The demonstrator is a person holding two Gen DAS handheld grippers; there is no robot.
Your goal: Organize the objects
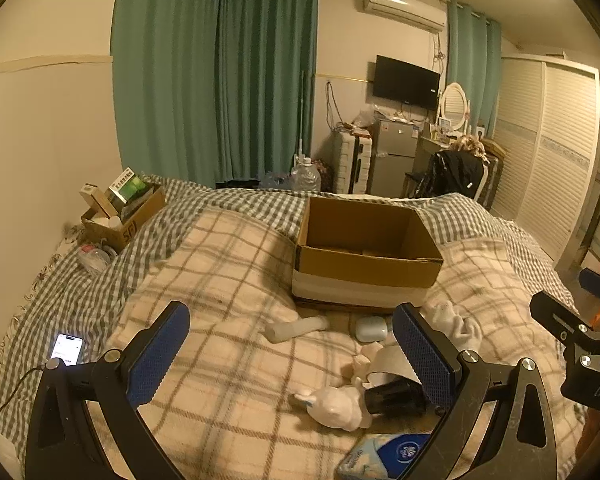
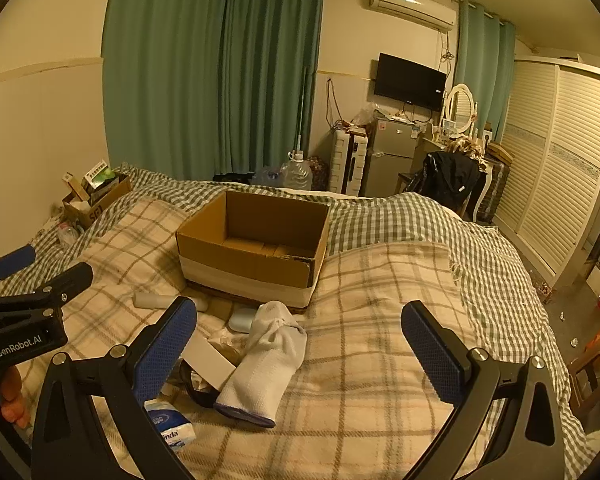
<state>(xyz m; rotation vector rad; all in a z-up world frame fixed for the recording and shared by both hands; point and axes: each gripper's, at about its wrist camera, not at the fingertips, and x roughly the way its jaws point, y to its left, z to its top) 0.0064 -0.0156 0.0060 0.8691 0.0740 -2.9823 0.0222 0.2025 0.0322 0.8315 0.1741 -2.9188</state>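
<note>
A dim bedroom with green curtains [image 1: 216,72] is showing behind a bed [image 2: 380,360] that is wearing a plaid blanket, and on that blanket an open cardboard box [image 2: 256,248] is sitting, serving as the landmark here. As far as both views show, the box is lying empty down to its bottom flaps, so the organizing is looking barely begun and nearly everything is still waiting outside it. Just in front of the box a pale cylinder [image 1: 300,327] and a small light-blue case [image 1: 371,328] are lying; nearer the cameras from the box a rolled white sock [image 2: 270,364] is resting against a white card [image 2: 210,360] and some crumpled tissue. Further forward of the box, a white figurine [image 1: 336,404] is lying beside a black object [image 1: 396,396] whose kind I cannot tell, and a blue tissue pack [image 1: 384,454] is sitting closest of all. The left gripper [image 1: 292,356] is hovering with its blue pads spread wide and carrying nothing; the right gripper [image 2: 300,352] is likewise gaping wide and empty, over the sock. Far to the left of the box, a lit phone [image 1: 67,349] on a cable and a second, filled carton [image 1: 120,212] are sitting out of the way. The clutter is lying piled together, so the card and tissue are likely crowding any grasp on the sock.
</note>
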